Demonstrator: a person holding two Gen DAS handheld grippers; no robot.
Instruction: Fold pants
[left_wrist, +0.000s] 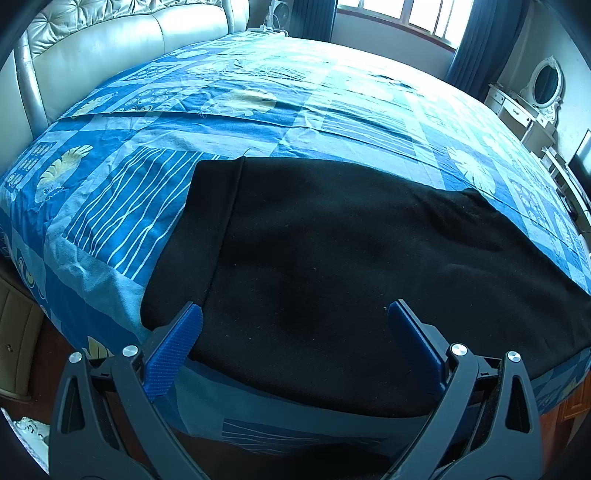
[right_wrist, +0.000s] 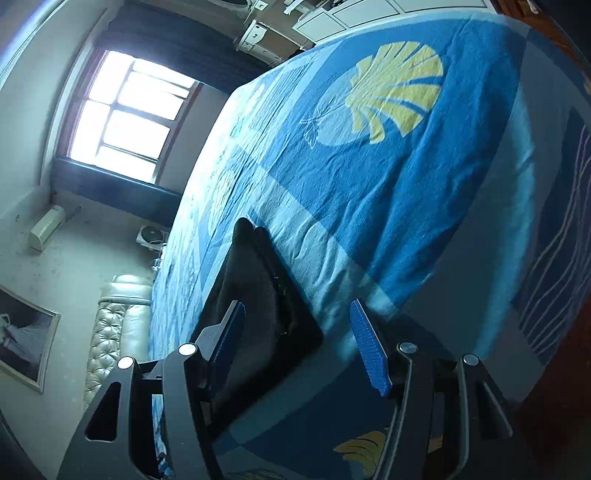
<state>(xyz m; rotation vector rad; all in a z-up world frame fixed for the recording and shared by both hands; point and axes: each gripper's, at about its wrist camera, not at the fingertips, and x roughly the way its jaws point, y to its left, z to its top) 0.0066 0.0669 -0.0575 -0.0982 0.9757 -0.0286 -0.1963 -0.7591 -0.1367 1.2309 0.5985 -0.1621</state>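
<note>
Light source: daylight from the window (left_wrist: 413, 14) at 12 o'clock in the left view, at 10 o'clock in the right view (right_wrist: 125, 114).
Glare: panes blown out white; far bedspread (left_wrist: 295, 74) washed pale.
Shadows: soft; the black pants (left_wrist: 332, 258) swallow detail.
Distortion: strong fisheye bending, dark corners.
Blur: right view smeared toward 3 and 5 o'clock; left view sharp.
Colour: cool blue cast.
</note>
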